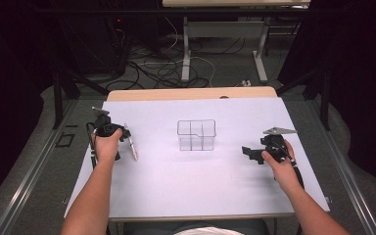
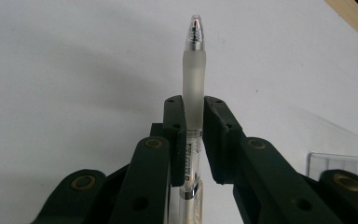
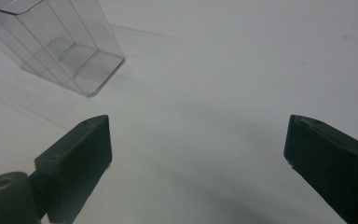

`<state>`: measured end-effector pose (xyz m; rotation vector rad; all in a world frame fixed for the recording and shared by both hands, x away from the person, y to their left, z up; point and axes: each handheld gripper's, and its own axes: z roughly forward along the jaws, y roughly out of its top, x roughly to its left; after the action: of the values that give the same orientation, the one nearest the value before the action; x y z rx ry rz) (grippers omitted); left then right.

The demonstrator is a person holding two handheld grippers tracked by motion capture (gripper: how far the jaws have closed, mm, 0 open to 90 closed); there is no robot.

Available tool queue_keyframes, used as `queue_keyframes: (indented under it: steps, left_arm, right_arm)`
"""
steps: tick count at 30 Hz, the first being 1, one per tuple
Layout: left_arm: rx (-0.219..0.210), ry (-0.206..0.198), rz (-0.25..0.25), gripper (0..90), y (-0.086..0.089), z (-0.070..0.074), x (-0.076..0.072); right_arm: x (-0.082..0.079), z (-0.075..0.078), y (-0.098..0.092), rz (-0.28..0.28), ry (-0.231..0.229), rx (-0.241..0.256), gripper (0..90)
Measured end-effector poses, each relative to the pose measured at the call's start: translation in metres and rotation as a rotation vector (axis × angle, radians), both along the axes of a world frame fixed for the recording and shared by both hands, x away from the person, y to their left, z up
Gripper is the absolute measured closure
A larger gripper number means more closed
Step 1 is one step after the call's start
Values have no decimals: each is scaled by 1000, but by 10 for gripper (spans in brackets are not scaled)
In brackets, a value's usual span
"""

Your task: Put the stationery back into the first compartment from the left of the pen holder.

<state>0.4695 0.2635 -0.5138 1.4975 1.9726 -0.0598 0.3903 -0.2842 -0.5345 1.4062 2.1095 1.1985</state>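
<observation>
My left gripper [image 1: 122,133] [image 2: 193,106] is shut on a clear pen [image 1: 131,145] [image 2: 193,79] with a frosted grip. The pen's tip points out past the jaws, just above the white sheet. A clear plastic organizer box [image 1: 196,134] with compartments stands upright in the middle of the table; its corner [image 2: 341,162] shows at the lower right of the left gripper view. Right of the box, my right gripper [image 1: 251,154] [image 3: 198,140] is held with its jaws wide apart and nothing between them. In the right gripper view the box [image 3: 60,46] sits at the upper left.
A white sheet [image 1: 200,186] covers the wooden table [image 1: 191,93]. Beyond the far edge, cables [image 1: 161,68] lie on the floor around the legs of another table [image 1: 186,49]. Dark stands flank both sides.
</observation>
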Motion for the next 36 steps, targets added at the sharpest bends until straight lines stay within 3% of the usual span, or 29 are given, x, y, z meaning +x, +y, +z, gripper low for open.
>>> queue_keyframes:
  steps: [5, 12, 19, 21, 25, 36]
  left_arm:
    - [-16, -26, -20, 801, -2, 4, -3]
    - [-22, -94, -42, 801, -9, 12, -8]
    - [-28, -164, -81, 801, -20, 18, -12]
    - [-31, -173, -112, 801, -23, 21, -14]
    - [-25, -243, -116, 801, -33, 25, -18]
    - [-29, -370, -136, 801, -55, 34, -30]
  right_arm:
    - [0, 0, -1, 0, 4, 1, 75]
    - [0, 0, 0, 0, 3, -1, 77]
    - [0, 0, 0, 0, 0, -2, 77]
    - [0, 0, 0, -1, 2, 0, 78]
    - [0, -1, 0, 0, 2, -1, 80]
    - [0, -1, 0, 0, 3, -6, 87]
